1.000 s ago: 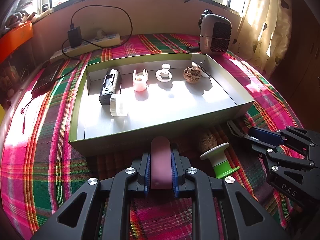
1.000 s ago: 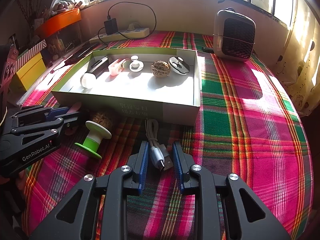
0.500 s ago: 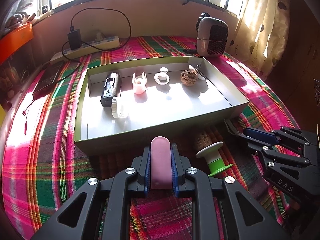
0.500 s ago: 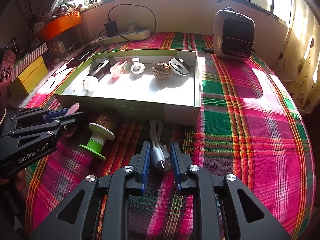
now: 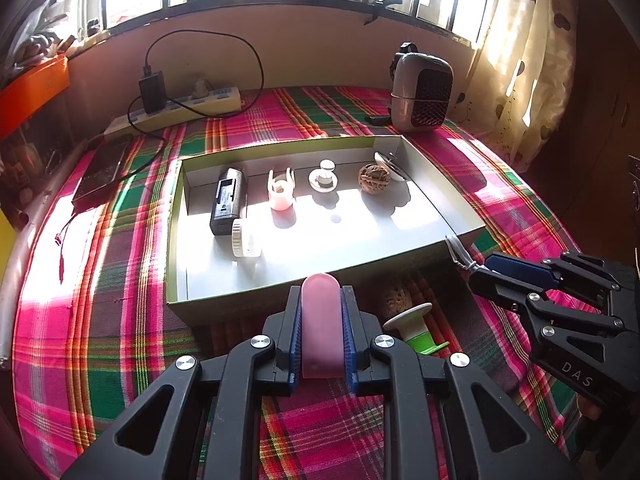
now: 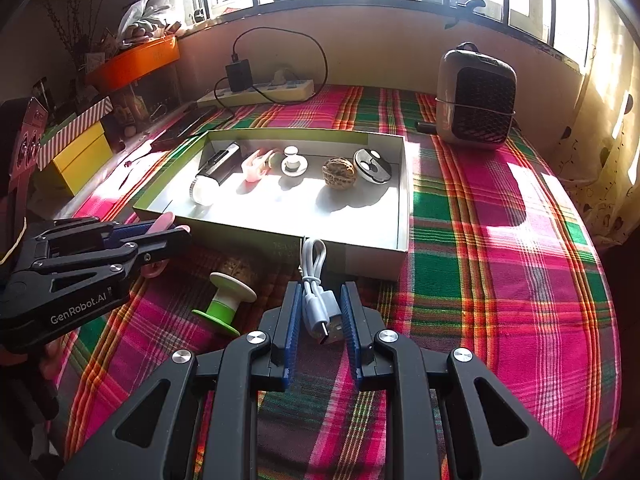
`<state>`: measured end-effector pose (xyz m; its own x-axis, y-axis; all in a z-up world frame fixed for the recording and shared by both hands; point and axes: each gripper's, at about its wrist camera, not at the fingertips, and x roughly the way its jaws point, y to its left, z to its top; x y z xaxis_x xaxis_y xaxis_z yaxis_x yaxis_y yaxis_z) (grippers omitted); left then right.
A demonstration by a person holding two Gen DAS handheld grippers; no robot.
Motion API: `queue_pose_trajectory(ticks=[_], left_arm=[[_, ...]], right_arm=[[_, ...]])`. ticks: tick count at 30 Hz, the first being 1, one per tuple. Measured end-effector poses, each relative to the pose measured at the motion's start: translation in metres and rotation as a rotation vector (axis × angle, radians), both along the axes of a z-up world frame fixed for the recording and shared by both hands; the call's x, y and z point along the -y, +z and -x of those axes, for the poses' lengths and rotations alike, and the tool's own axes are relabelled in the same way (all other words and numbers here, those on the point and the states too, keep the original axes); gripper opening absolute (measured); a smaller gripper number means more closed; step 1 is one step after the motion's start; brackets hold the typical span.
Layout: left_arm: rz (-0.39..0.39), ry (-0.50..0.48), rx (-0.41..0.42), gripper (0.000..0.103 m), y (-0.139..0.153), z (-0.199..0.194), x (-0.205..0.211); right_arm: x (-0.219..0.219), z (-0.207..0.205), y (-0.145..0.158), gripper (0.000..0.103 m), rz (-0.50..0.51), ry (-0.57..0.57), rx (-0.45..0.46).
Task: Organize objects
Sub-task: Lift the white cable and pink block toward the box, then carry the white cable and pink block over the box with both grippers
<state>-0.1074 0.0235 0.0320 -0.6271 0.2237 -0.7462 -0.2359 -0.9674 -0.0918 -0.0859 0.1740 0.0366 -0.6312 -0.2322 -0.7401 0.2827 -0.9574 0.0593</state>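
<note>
My left gripper (image 5: 321,296) is shut on a flat pink rounded piece (image 5: 322,332), held upright just in front of the shallow green-rimmed box (image 5: 240,308). To its right on the cloth are a green and white spool (image 5: 412,326) and a walnut (image 5: 396,300). My right gripper (image 6: 320,290) is shut on a pale blue USB cable (image 6: 316,308), whose loop reaches the box's front wall (image 6: 372,256). The box holds a black device (image 5: 226,200), a white cap, a pink clip, a white knob, another walnut (image 6: 339,173) and a round disc.
A grey heater (image 6: 474,98) stands at the back right. A power strip (image 5: 176,114) with a charger and a dark phone (image 5: 102,170) are at the back left. An orange tray and a yellow box (image 6: 80,156) sit on the left, and a curtain hangs on the right.
The right gripper's jaws have narrowed onto the cable's plugs. Both views have drawn back slightly from the box. The pink piece stays in the left gripper.
</note>
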Motion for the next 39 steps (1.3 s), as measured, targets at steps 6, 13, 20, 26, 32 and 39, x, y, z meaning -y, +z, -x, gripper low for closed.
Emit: queue_pose_trajectory(ticks=[6, 13, 20, 26, 32, 39], left_arm=[[-0.008, 0.010, -0.004, 0.016, 0.005, 0.007, 0.003], [-0.016, 0.022, 0.000, 0.016, 0.005, 0.019, 0.004], [-0.024, 0.033, -0.001, 0.016, 0.005, 0.032, 0.005], [-0.024, 0.035, -0.003, 0.016, 0.005, 0.042, 0.005], [-0.020, 0.037, 0.006, 0.016, 0.000, 0.053, 0.005], [-0.014, 0.042, 0.033, 0.016, -0.012, 0.066, 0.006]], right_arm=[[0.003, 0.012, 0.011, 0.021, 0.016, 0.010, -0.019], [0.011, 0.031, 0.019, 0.021, 0.021, 0.044, -0.026], [0.023, 0.054, 0.021, 0.021, 0.024, 0.076, -0.024], [0.030, 0.070, 0.019, 0.021, 0.028, 0.089, -0.018], [0.039, 0.085, 0.011, 0.021, 0.020, 0.116, 0.008], [0.048, 0.102, 0.001, 0.021, 0.025, 0.168, 0.049]])
